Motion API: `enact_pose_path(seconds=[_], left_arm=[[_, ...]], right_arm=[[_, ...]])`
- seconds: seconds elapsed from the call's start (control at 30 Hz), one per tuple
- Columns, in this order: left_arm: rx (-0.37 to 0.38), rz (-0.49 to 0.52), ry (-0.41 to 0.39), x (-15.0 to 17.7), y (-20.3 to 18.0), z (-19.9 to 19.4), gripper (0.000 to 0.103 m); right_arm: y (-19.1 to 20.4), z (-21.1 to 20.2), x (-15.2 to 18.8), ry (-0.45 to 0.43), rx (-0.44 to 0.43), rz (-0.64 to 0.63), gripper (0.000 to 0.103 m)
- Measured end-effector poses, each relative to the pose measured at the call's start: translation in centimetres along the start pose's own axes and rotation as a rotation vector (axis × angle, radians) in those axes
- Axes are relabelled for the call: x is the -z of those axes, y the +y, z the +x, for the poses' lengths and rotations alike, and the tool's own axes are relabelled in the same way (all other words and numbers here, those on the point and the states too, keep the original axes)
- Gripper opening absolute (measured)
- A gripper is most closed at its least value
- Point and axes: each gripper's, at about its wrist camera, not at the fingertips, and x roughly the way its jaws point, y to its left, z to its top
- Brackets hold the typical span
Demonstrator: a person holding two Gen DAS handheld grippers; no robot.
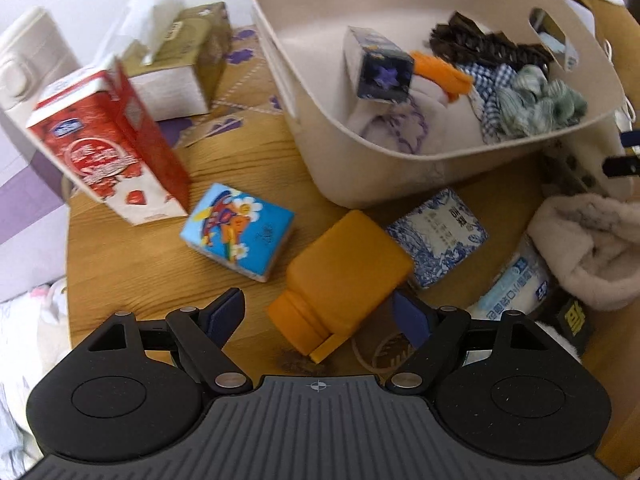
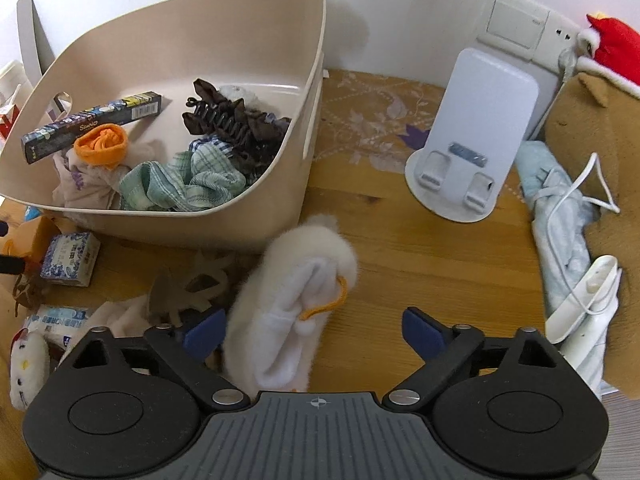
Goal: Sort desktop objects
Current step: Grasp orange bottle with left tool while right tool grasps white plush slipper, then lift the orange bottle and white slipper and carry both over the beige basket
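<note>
My left gripper [image 1: 320,312] is open, its blue pads either side of an orange bottle [image 1: 344,280] that lies on its side on the wooden table [image 1: 140,280]. A beige bin [image 1: 360,168] behind it holds a dark box [image 1: 380,66], an orange sock and cloths. My right gripper [image 2: 316,330] is open around a white fluffy sock [image 2: 288,320] lying on the table. The bin [image 2: 224,224] stands at the left in the right wrist view, with a long dark box [image 2: 92,124], a brown hair claw [image 2: 236,124] and a green checked cloth [image 2: 180,184] inside.
A red milk carton [image 1: 108,140], a tissue box [image 1: 176,64], a blue cartoon box [image 1: 236,232], a blue-and-white patterned box [image 1: 440,236] and a tissue pack [image 1: 512,284] lie around. A white stand [image 2: 472,140], cable, light-blue cloth and plush toys sit at the right.
</note>
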Motion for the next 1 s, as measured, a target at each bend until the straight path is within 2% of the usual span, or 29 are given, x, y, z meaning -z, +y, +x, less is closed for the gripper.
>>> enact_pose_path(seconds=[0.17, 0.3, 0.37, 0.4, 0.43, 0.5, 0.6, 0.77, 1.0], left_arm=[[0.011, 0.024, -0.002, -0.3, -0.4, 1.1, 0.082], [0.013, 0.038, -0.022, -0.5, -0.7, 1.8, 0.081], [0.024, 0.042, -0.017, -0.7, -0.8, 2.2, 0.071], [0.028, 0.045, -0.008, -0.7, -0.9, 2.4, 0.068], [0.027, 0.048, -0.007, -0.7, -1.0, 2.5, 0.067], [0.015, 0.029, -0.012, -0.7, -1.0, 2.5, 0.065], [0.017, 0.039, -0.013, -0.6, -1.2, 2.3, 0.061], [0.012, 0.055, -0.012, -0.3, -1.4, 2.1, 0.059], [-0.003, 0.001, -0.02, 0.2, -1.6, 1.3, 0.057]], right_arm=[[0.1, 1.0, -0.2, 0.019, -0.012, 0.022, 0.081], [0.1, 1.4, -0.2, 0.023, -0.023, 0.047, 0.063], [0.2, 1.6, -0.2, 0.03, -0.032, 0.053, 0.056], [0.2, 1.7, -0.2, 0.031, -0.037, 0.061, 0.049], [0.2, 1.7, -0.1, 0.035, -0.045, 0.063, 0.041], [0.4, 1.7, -0.1, 0.035, -0.042, 0.069, 0.036], [0.4, 1.4, -0.1, 0.027, -0.047, 0.082, 0.02], [0.4, 1.0, 0.1, 0.028, -0.078, 0.098, 0.014], [0.6, -0.1, 0.6, 0.003, -0.075, 0.156, 0.012]])
